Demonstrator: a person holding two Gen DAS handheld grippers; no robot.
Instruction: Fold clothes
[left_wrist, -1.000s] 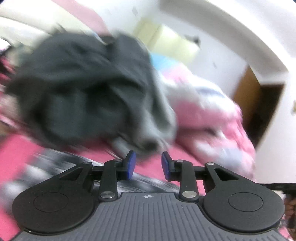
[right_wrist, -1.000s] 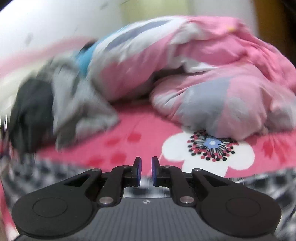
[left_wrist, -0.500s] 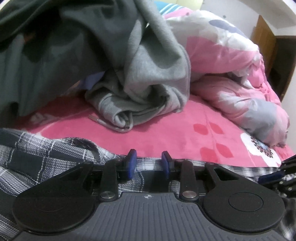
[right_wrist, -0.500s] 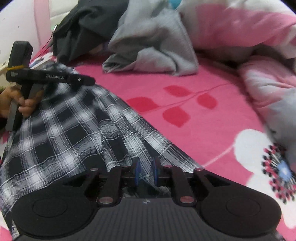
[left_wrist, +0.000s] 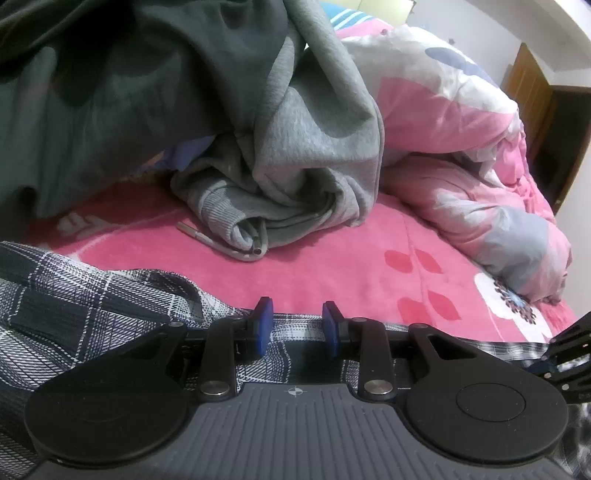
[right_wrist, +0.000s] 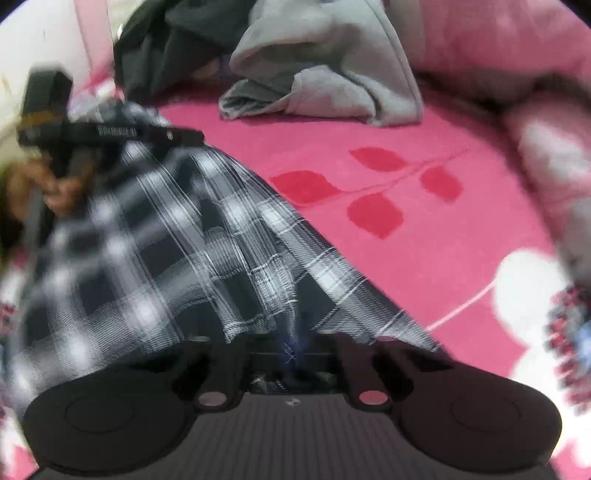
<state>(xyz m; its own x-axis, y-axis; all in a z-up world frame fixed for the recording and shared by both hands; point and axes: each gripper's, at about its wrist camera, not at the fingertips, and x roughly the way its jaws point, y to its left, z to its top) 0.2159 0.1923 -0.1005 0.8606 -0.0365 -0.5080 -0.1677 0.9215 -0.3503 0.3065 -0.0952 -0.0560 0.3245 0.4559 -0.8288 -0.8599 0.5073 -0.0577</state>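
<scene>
A black-and-white plaid garment (left_wrist: 92, 306) lies spread on the pink bedsheet (left_wrist: 332, 258). My left gripper (left_wrist: 297, 325) hovers low over its far edge, blue pads apart, with plaid cloth showing in the gap but not pinched. In the blurred right wrist view the plaid garment (right_wrist: 166, 240) runs in taut folds down to my right gripper (right_wrist: 295, 343), whose jaws have closed together on its hem. The left gripper (right_wrist: 110, 133) appears there at upper left, held by a hand (right_wrist: 48, 188). The right gripper's tip (left_wrist: 565, 354) shows at the left view's right edge.
A crumpled grey hoodie (left_wrist: 303, 166) with a drawstring lies just beyond the plaid cloth, under a dark garment (left_wrist: 110, 92). A pink floral quilt (left_wrist: 461, 129) is heaped at the right. A brown door (left_wrist: 535, 92) stands behind it. Bare sheet lies between hoodie and quilt.
Both grippers swung down from facing the clothes pile and quilt to the plaid garment. The right jaws went from slightly apart to closed on the hem; the left gap is unchanged.
</scene>
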